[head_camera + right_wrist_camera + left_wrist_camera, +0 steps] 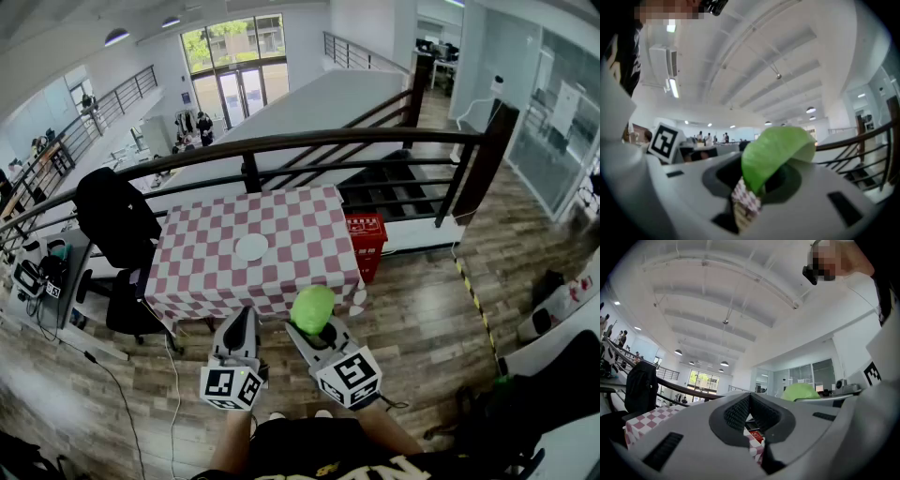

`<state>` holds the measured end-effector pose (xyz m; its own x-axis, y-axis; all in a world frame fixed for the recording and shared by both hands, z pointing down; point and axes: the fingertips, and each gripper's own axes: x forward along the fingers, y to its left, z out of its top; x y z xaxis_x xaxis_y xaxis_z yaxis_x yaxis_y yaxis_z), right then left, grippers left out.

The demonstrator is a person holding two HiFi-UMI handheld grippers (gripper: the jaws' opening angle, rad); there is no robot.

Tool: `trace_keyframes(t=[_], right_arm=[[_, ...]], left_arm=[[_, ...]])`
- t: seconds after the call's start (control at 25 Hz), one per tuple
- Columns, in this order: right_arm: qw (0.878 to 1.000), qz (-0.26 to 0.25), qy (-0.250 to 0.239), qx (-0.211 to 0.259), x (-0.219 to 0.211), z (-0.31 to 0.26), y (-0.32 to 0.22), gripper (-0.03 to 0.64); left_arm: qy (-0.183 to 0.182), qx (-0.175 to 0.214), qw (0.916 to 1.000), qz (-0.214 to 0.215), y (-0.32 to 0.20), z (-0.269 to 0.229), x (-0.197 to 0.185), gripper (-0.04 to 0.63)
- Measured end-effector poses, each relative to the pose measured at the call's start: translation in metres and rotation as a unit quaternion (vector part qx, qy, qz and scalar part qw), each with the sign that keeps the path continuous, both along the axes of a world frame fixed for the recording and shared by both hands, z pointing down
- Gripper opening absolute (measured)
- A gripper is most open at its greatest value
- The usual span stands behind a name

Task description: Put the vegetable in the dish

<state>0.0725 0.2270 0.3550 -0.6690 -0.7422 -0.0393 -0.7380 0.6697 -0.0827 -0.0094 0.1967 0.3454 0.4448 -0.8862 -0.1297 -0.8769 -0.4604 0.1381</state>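
Observation:
A green leafy vegetable (pixel 312 308) sits between the jaws of my right gripper (pixel 307 327), which is shut on it just in front of the table's near edge. In the right gripper view the vegetable (pixel 774 152) fills the gap between the jaws of the right gripper (pixel 759 182). The white round dish (pixel 251 247) lies near the middle of the red-and-white checkered table (pixel 206 272), with nothing in it. My left gripper (pixel 246 316) hovers beside the right one, shut and holding nothing. From the left gripper view, the left gripper (pixel 749 403) has its jaws together and the vegetable (pixel 800 392) shows to the right.
A black jacket hangs over an office chair (pixel 114 217) at the table's left. A red crate (pixel 367 236) stands by the table's right side. A dark railing (pixel 309 142) runs behind the table, with stairs (pixel 394 187) beyond. A desk with equipment (pixel 42 272) is far left.

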Motion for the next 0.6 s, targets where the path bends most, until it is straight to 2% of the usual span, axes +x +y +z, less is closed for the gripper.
trace_keyframes(t=[0.28, 0.6], right_arm=[[0.999, 0.005, -0.017, -0.033, 0.028, 0.024, 0.005, 0.114], [0.998, 0.004, -0.011, -0.062, 0.025, 0.052, -0.021, 0.114]], left_arm=[[-0.021, -0.025, 0.9994, -0.012, 0.015, 0.025, 0.015, 0.02], [-0.022, -0.051, 0.9984, -0.009, -0.011, 0.058, 0.017, 0.02]])
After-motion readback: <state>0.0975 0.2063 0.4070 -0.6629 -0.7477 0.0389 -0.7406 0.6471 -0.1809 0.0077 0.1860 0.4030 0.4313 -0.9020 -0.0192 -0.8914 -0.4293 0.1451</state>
